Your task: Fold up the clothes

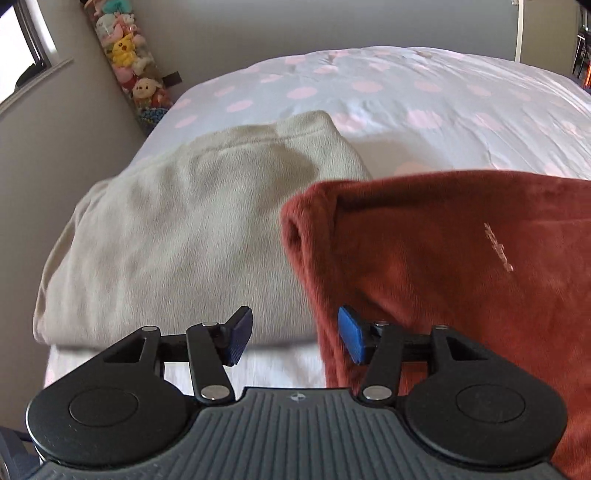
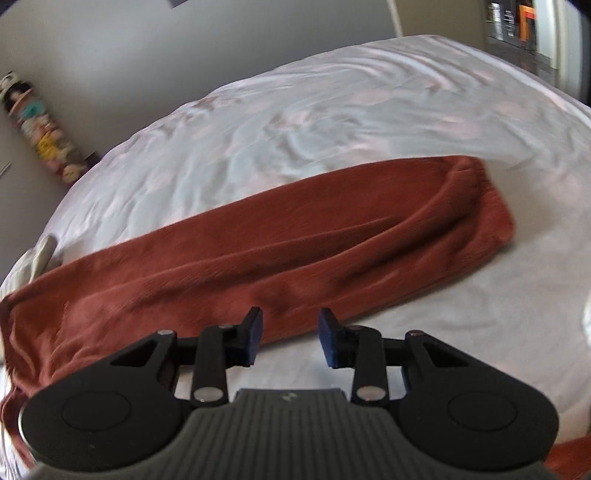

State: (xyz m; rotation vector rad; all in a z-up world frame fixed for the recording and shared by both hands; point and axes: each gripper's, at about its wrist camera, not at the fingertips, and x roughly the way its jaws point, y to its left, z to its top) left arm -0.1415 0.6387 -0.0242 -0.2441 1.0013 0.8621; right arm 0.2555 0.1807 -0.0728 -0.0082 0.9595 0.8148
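Note:
A rust-red fleece garment (image 1: 461,258) lies on the bed, its waist end at the right of the left wrist view. In the right wrist view the same red garment (image 2: 295,243) stretches as a long folded strip toward the far right. A folded beige garment (image 1: 192,229) rests to its left. My left gripper (image 1: 294,338) is open at the near edge between the two garments, its right finger beside the red fabric. My right gripper (image 2: 291,338) is open just above the red strip's near edge, with nothing between its fingers.
The bed (image 1: 424,96) has a pale cover with pink dots and runs to a grey wall. A tall column of plush toys (image 1: 129,62) stands in the left corner by a window. Shelving (image 2: 517,29) shows at the far right.

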